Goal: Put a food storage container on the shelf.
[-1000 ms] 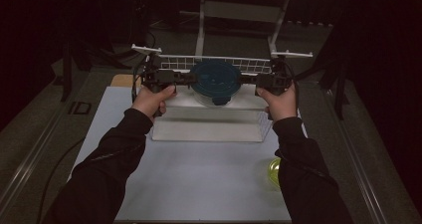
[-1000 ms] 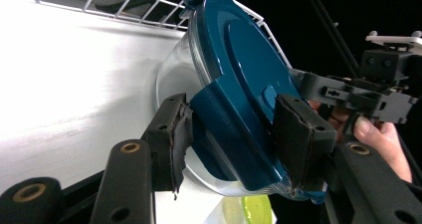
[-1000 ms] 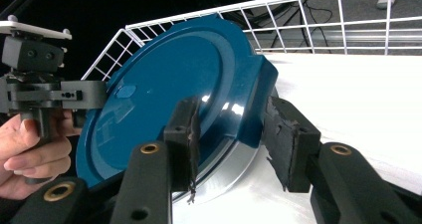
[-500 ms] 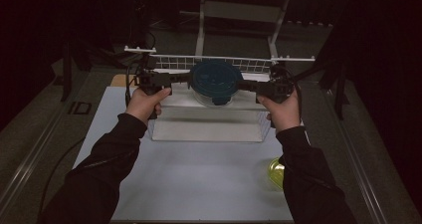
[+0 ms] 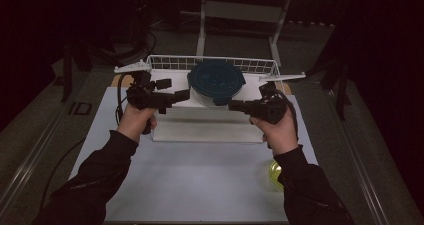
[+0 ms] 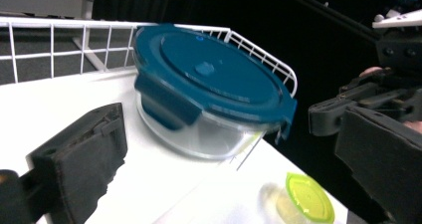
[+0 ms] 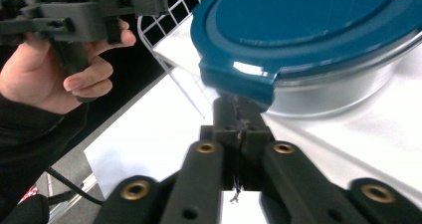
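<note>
Backed away from the container since the earlier frames, both grippers now lower and farther apart at mid-frame

Left gripper just opened, jaws spread wide with nothing between; right gripper just closed, jaws pressed together, empty, tip just under a lid latch. Glass container with blue lid sitting released on the white platform before the wire rack, upper centre. Judged: placement done, or a latch about to be worked

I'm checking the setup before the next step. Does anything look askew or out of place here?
Nothing is spilled or broken. The glass container with its blue lid sits level on the white rack. One latch flap hangs down right at the shut right tongs. A small yellow-lidded jar stands apart near the table edge.
</note>
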### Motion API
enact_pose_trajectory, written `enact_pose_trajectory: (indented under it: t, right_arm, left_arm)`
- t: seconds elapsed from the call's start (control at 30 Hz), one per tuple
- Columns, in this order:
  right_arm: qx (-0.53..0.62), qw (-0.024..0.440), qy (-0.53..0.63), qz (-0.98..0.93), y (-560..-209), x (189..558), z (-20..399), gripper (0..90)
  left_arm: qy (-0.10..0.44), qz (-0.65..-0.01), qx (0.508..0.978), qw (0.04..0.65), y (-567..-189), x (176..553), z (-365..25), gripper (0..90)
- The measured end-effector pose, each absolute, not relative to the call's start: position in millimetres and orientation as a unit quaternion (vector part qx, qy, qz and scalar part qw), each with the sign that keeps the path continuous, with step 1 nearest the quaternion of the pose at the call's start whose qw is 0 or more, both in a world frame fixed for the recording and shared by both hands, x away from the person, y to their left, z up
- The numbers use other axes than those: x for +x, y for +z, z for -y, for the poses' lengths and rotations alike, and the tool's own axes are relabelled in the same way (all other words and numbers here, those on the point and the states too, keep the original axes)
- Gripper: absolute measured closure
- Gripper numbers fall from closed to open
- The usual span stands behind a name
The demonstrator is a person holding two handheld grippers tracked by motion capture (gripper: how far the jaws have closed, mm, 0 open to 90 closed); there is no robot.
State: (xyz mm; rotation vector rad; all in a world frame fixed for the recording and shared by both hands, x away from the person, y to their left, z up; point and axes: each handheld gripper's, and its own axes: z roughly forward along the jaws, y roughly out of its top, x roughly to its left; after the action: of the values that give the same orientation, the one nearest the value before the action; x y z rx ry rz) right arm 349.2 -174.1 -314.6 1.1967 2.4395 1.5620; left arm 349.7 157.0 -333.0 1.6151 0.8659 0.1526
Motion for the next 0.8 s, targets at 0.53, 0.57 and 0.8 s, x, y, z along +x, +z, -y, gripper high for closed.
enact_pose_trajectory:
  t: [0.53,0.57,0.8]
  right_arm:
    - [0.390,0.003,0.498,-0.774,-319.7,362.1,157.5,89.9]
    - [0.391,0.002,0.499,-0.773,-318.9,363.0,156.3,89.9]
    - [0.392,0.006,0.497,-0.774,-319.2,368.6,149.4,90.0]
  left_arm:
    - [0.118,-0.350,0.723,0.584,-374.8,300.8,-157.2,0.0]
    - [0.120,-0.348,0.725,0.582,-376.4,299.2,-157.0,0.0]
    - [0.126,-0.335,0.741,0.568,-386.1,284.2,-153.9,0.0]
